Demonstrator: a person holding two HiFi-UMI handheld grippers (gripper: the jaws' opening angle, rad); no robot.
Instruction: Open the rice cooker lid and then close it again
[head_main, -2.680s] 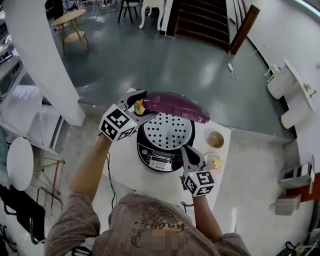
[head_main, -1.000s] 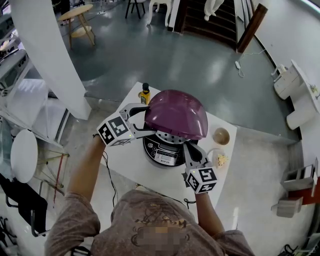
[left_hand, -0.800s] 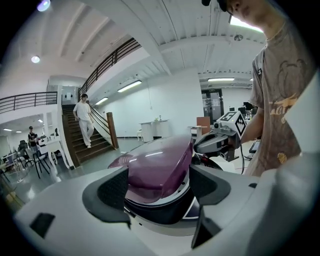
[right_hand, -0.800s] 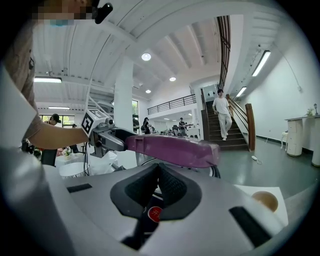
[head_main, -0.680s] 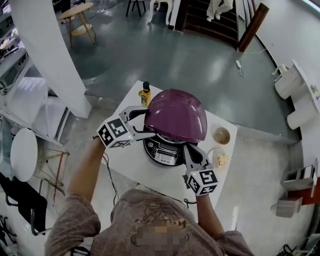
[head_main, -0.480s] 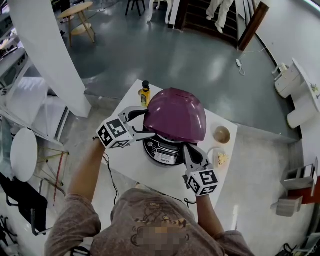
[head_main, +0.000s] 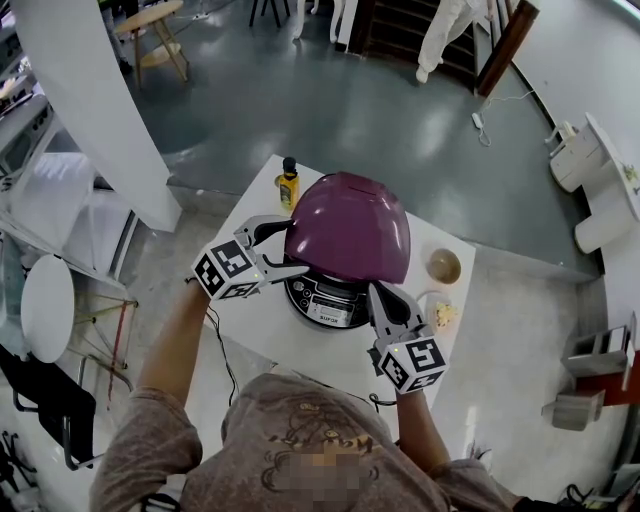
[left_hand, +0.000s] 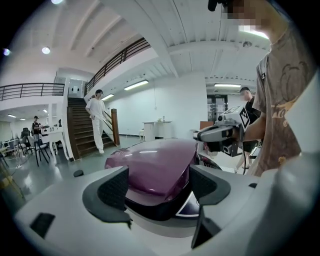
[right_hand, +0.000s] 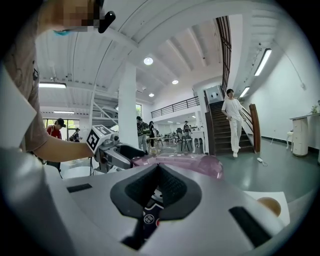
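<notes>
Purple lid lies low over the rice cooker on the desk. Left gripper: fingers wide apart, lid's side rim between them, apparently ungripped. Right gripper: fingers together, empty, lid's front edge just beyond.

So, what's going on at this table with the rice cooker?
A person holds tongs in each hand at a black rice cooker on a white table. The left tongs are open, one pad on either side of the glossy purple domed lid, which lies down over the cooker. Whether it has latched cannot be told. The right tongs are shut on nothing, by the front panel.
</notes>
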